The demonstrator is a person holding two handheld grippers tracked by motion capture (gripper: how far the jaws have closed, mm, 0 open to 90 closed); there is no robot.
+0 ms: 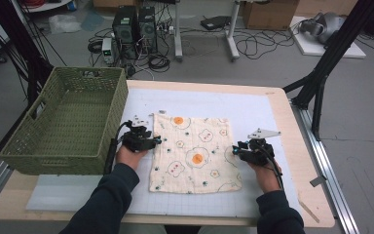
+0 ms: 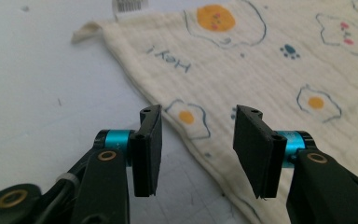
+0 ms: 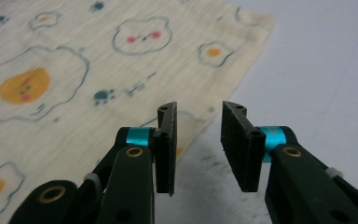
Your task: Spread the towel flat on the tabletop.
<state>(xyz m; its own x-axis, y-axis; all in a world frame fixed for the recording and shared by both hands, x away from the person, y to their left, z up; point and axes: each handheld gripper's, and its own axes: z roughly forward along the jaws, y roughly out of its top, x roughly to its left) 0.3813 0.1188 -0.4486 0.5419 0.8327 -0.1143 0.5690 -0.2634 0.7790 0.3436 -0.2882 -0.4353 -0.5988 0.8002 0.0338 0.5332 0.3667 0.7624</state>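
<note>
On the white mat (image 1: 253, 105), the printed cloth (image 1: 195, 153) is flanked by left gripper (image 1: 152, 141) and right gripper (image 1: 234, 150), jaws parted, empty; edges are judged next to be pinched.

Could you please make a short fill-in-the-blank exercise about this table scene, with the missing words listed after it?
1. The cream cotton cloth printed with fried eggs and bears lies ____ on the white mat.
2. The green woven plastic basket stands to the ____ of the cloth in the high view.
3. The jaws of the left gripper and the right gripper are ____.

Missing words: flat; left; open
</note>
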